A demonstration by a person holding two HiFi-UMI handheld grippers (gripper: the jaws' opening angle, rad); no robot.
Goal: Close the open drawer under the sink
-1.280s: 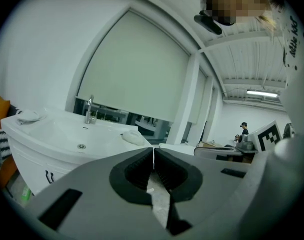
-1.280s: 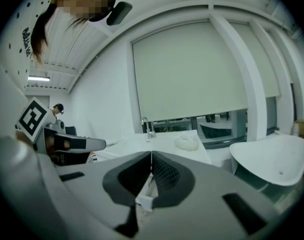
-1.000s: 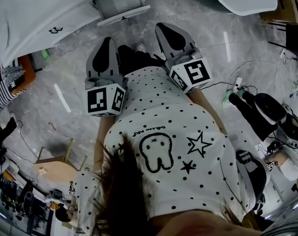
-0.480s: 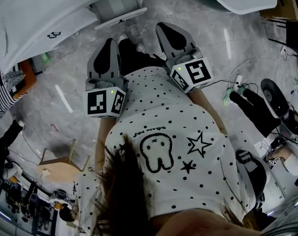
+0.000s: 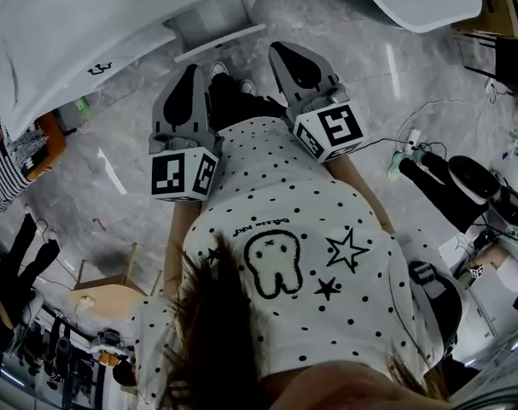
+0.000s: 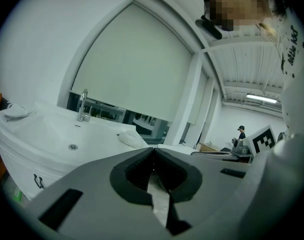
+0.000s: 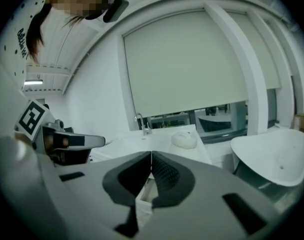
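Since a second ago the drawer [image 5: 212,24] and the sink [image 5: 79,24] above it have slid down the head view toward our grippers, and more of the basin now shows at the top left. The drawer is open under the sink counter, its front pulled out over the grey marble floor [image 5: 113,143], just ahead of our shoes [image 5: 218,69]. In the right gripper view a white box-like edge shows low behind the jaws; we cannot tell whether that is the drawer.

Neither gripper touches the drawer. Our left gripper [image 5: 190,71] points at the drawer front from just short of it, jaws clenched on nothing; the left gripper view shows its pads [image 6: 141,166] meeting at the tip. Our right gripper [image 5: 282,49] lies beside it, a little further up the picture and to the right of the drawer front, and its jaws are likewise pressed together and empty. Each carries its marker cube [image 5: 183,174] near our white dotted shirt [image 5: 293,254].

On the sink counter, a tap [image 6: 82,105] stands behind the basin, and a pale rounded lump [image 7: 184,139] lies beside it. Off to the right is a white tub [image 7: 272,154]. On the floor to our left stands a small wooden stool [image 5: 105,293]; cables [image 5: 429,114] trail on the right.
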